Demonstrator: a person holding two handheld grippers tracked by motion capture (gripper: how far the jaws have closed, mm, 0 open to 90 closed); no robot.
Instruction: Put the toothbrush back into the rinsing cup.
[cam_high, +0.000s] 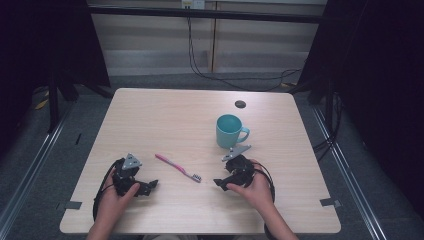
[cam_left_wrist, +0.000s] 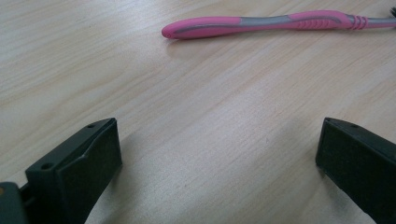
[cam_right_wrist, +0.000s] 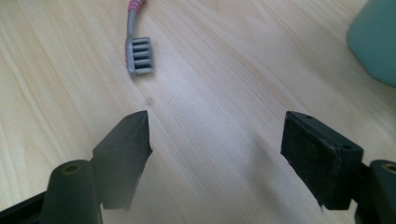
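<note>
Across the middle of the light wooden table, a pink toothbrush lies flat on its side — handle end toward ten o'clock, grey bristle head toward four o'clock. Up at about one o'clock from it stands a teal mug, upright, its handle turned out to three o'clock. Further back, near the far edge at twelve o'clock, sits a small dark round cap set into the tabletop.

Down at seven o'clock from the brush, the left gripper rests low over the wood in the person's left hand, pointing toward three o'clock. Its jaws are spread wide with bare tabletop between them, nothing held; in the left gripper view the pink handle lies crosswise well ahead of the pads.

Over at five o'clock from the brush — the right gripper, in the right hand, pointing toward nine o'clock at the brush head. Its jaws too are wide apart and hold nothing. The right gripper view has the grey bristle head just ahead of the near pad, clear of it, and the mug's teal wall off at the upper edge, around two o'clock.

Both grippers sit apart from the toothbrush, one at each side of it.
</note>
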